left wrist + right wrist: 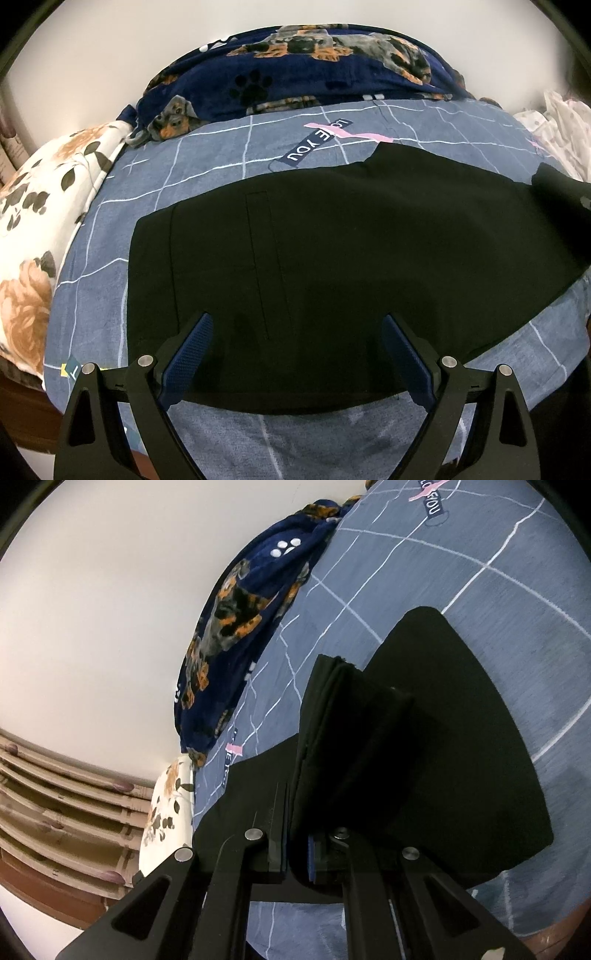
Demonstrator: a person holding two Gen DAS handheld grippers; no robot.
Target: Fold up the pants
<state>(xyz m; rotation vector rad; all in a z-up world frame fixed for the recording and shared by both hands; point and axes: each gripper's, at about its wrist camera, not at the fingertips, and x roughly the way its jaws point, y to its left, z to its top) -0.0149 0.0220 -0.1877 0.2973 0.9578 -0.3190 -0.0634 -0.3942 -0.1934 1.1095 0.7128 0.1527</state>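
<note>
Black pants (332,240) lie flat across a blue-grey checked bedsheet (207,155). The waistband end with a back pocket seam is at the left in the left wrist view. My left gripper (297,325) is open and empty, hovering over the near edge of the pants. My right gripper (295,849) is shut on a bunched, layered end of the pants (351,731) and holds it lifted above the rest of the fabric (461,738). In the left wrist view the lifted part shows at the far right (561,192).
A navy dog-print blanket (295,66) is heaped at the back of the bed against a white wall. A floral pillow (40,206) lies at the left. White patterned fabric (557,122) sits at the far right. The bed's near edge (303,443) is just below my left gripper.
</note>
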